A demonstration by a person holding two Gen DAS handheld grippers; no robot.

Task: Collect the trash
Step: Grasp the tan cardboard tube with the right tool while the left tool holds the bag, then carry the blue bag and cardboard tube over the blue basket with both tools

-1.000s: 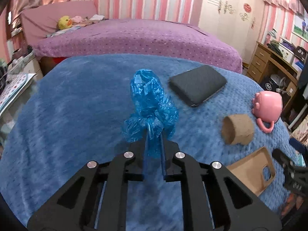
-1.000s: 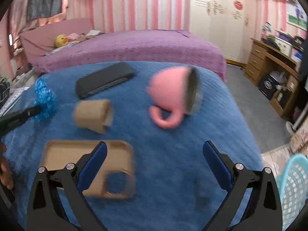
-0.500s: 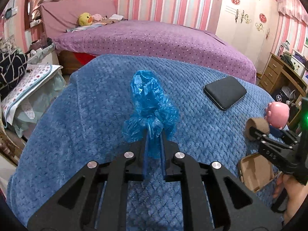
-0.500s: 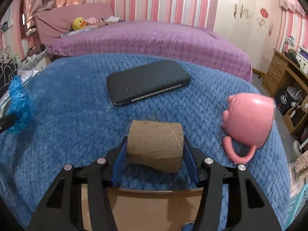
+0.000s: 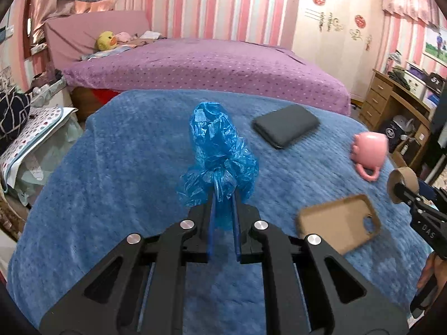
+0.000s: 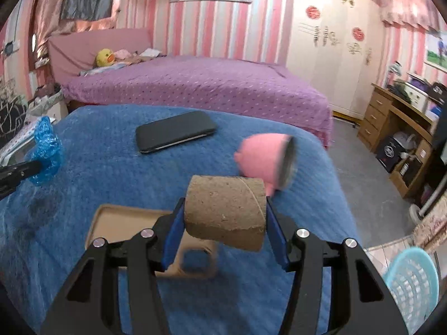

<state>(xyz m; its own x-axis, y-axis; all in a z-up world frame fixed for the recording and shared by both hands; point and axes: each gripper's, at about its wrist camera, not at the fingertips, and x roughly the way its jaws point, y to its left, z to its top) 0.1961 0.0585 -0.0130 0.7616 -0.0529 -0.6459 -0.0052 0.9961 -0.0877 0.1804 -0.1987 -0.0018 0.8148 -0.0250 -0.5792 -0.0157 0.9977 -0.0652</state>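
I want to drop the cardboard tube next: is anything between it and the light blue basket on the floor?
Nothing visible blocks it. The right gripper holds the cardboard tube above the blue blanket, and the light blue basket sits on the floor beyond the blanket's right edge, with only open space between them.

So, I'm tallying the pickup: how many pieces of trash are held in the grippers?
2. The blue plastic wrapper is pinched in the left gripper; the cardboard tube is clamped in the right gripper. More trash may lie out of view.
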